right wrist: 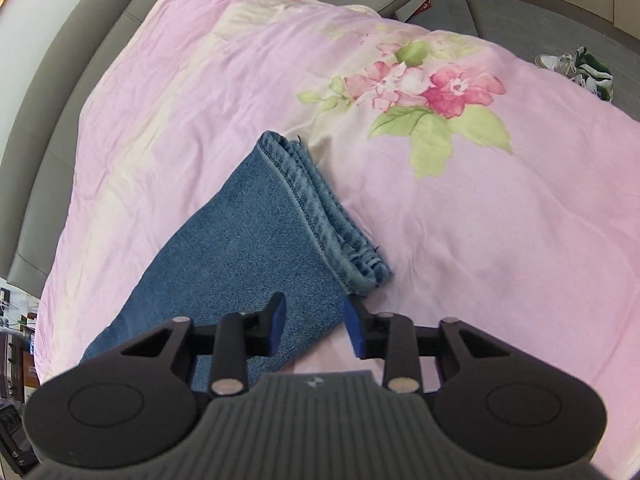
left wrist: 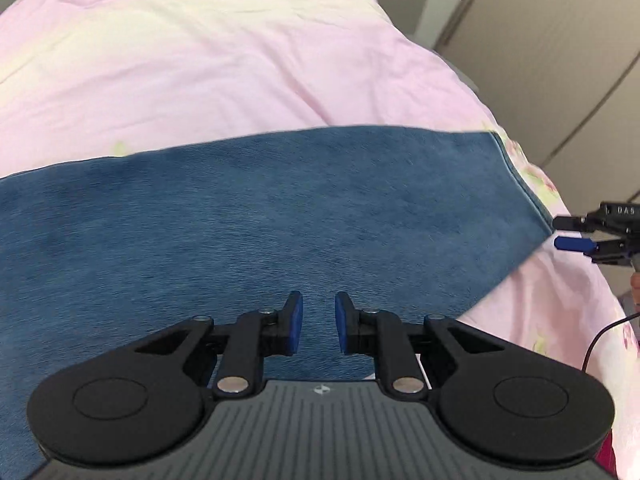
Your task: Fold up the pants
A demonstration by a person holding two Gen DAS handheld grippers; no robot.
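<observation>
Downward-tilted, both grippers (left (left wrist: 319, 322), right (right wrist: 315, 326)) over jeans (left wrist: 248, 216), fingers apart, empty.

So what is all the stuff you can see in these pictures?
Blue denim pants: one, blue, lying flat on the bed, hems toward the flower print.
Pink floral bedspread: one, pink with red flowers and green leaves, under the pants.
White and green sneakers: a pair as far as I can tell, on the grey floor beyond the bed.
Left gripper: one, black with blue pads, open above the pants.
Right gripper: one, black with blue pads, open over the pants' edge.
</observation>
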